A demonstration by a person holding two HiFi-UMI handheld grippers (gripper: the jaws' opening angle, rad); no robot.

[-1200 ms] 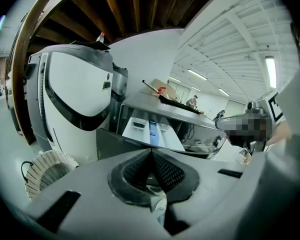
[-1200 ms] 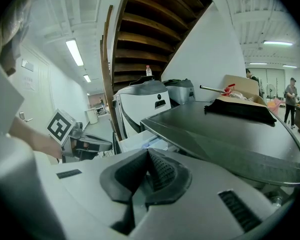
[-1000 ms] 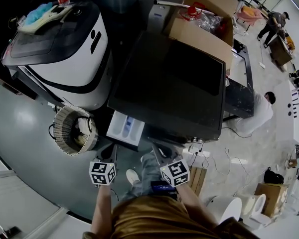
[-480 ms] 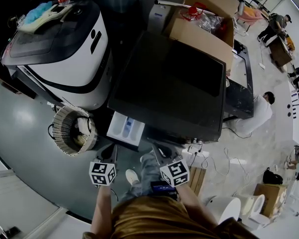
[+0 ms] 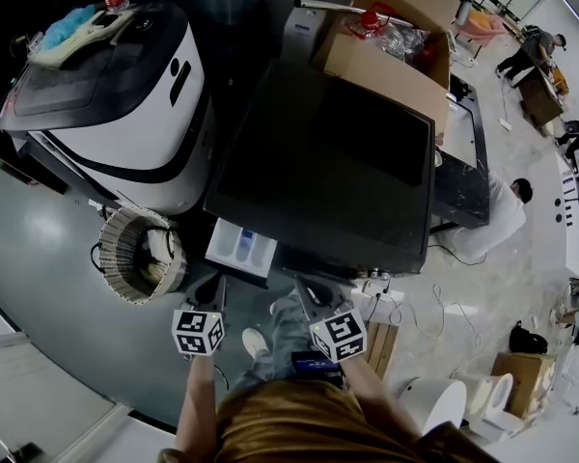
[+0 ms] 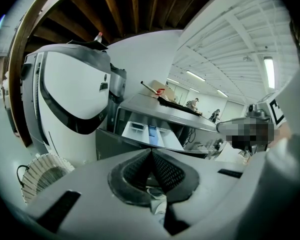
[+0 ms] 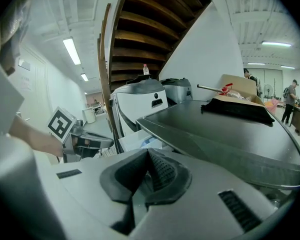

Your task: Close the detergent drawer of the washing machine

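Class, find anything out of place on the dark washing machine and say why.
The detergent drawer juts out from the front of the washing machine, near its left corner, compartments exposed, not flush.

Detergent drawer (image 5: 239, 249) jutting out left of centre from the dark washing machine (image 5: 328, 162), woven basket (image 5: 140, 254) crowding its left side, white appliance (image 5: 125, 95) blocking the upper left, grey floor (image 5: 72, 292) lying open at lower left.

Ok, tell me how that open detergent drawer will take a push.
The detergent drawer looks like rigid white plastic with moulded compartments, so it probably won't flex. It juts level from the washing machine, so it likely slides straight in; an off-centre push might make it bind.
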